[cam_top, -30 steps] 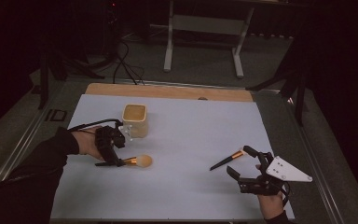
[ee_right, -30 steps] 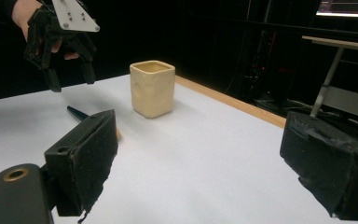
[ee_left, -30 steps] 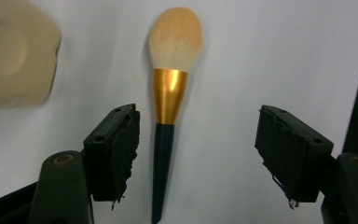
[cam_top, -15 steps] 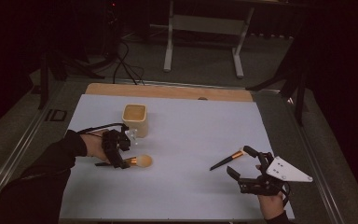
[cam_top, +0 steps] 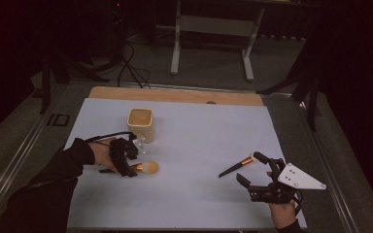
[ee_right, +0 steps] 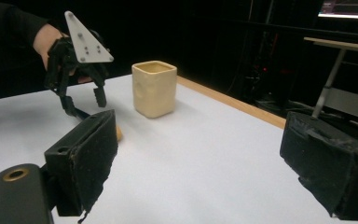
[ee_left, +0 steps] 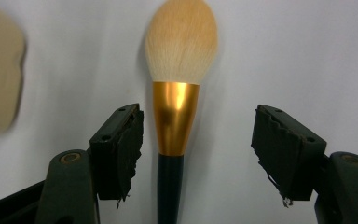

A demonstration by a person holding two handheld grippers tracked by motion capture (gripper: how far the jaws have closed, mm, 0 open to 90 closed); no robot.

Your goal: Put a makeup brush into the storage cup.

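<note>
A: Where is the left gripper (cam_top: 126,162)?

B: At about eight o'clock on the white table (cam_top: 199,131), over the powder brush (ee_left: 177,84). Its jaws stand spread on either side of the brush's gold ferrule, not touching it. The brush lies flat, bristles toward three o'clock.

A: And the cream cup (cam_top: 141,124)?

B: Upright, just beyond that gripper, toward twelve o'clock.

A: The right gripper (cam_top: 252,170)?

B: At about four o'clock, jaws spread wide and holding nothing. A slim brush (cam_top: 237,166) lies just beside it.
</note>
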